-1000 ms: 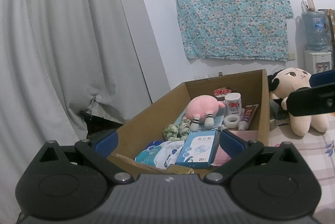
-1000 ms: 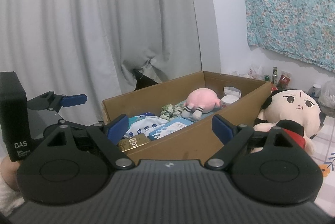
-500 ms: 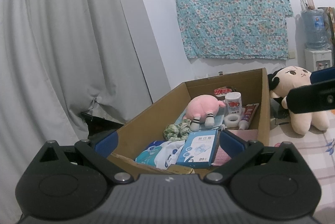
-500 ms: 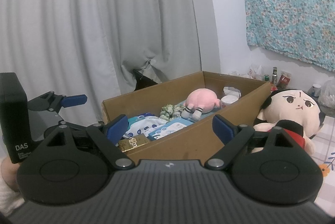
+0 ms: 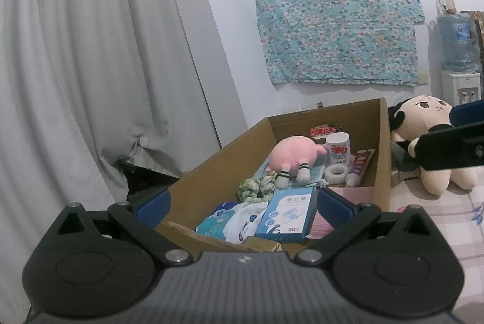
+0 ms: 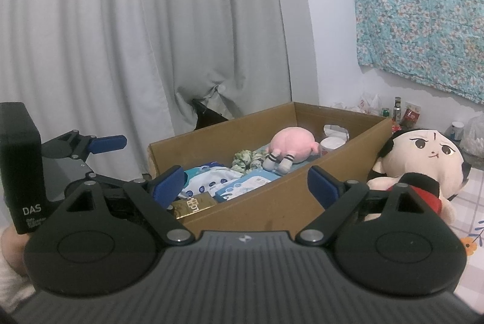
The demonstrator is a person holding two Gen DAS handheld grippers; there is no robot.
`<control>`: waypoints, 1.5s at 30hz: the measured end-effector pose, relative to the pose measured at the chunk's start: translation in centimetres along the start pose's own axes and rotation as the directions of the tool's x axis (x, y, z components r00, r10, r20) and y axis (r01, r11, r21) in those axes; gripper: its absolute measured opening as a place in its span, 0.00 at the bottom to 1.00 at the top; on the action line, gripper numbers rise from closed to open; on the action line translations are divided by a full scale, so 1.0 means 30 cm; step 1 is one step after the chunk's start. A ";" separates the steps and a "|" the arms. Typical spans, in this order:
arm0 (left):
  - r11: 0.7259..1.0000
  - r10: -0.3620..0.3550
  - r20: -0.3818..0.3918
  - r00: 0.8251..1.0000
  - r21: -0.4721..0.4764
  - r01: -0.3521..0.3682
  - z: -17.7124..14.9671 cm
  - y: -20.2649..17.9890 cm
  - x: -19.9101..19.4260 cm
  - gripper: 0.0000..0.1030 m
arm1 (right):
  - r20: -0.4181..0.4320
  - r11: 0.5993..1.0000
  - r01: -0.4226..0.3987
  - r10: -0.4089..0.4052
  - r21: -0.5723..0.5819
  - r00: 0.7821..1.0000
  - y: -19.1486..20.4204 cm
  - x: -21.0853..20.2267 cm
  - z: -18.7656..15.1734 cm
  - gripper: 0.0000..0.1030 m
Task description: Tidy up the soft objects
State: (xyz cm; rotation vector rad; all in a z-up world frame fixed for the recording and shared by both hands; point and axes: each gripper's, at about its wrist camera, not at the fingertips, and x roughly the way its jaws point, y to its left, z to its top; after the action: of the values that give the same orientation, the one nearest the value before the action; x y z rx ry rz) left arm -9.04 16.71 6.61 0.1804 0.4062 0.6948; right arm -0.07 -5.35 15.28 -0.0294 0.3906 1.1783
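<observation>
Hovering short of the cardboard box (image 5: pixel 382 142), the left hand-held gripper (image 5: pixel 242 201) has its fingers spread wide with nothing between them; the right hand-held gripper (image 6: pixel 245 180) is equally spread and empty, facing the box's near wall.

The soft things sit in two places. A pink plush (image 5: pixel 292 156) lies inside the box on its belly, striped feet toward the camera, with a green scrunchie (image 5: pixel 255 187) just beside those feet. A big-headed doll (image 6: pixel 423 160) sits outside, against the box's right wall, on the checked bed cover (image 5: pixel 438 221).

Risks, as I judge them: the plush is crowded by hard clutter, so a careless reach could topple the white bottle (image 5: pixel 338 148) next to it or drag the tape roll (image 5: pixel 335 173) and toothpaste tube (image 5: pixel 360 166) along. Plush fabric gives under the fingers, so a shallow pinch may slip. The two grippers are near each other and could collide if both go in together. The box wall may snag a low approach.

Count: two plush toys, one scrunchie, one box, one bottle, one tape roll, one tube, one blue mask box (image 5: pixel 287 218), a couple of wipe packs (image 5: pixel 230 221), and one gold packet (image 6: pixel 193 204).
</observation>
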 end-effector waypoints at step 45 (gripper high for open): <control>0.999 0.020 -0.034 0.999 -0.029 -0.021 0.006 -0.007 0.007 1.00 | 0.001 1.000 -0.012 0.012 -0.003 1.000 0.006 -0.016 0.001 0.90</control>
State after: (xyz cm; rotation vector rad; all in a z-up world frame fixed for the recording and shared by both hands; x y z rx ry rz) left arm -8.70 16.68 6.65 0.1451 0.4268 0.7242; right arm -0.39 -5.69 15.50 -0.0293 0.3887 1.1913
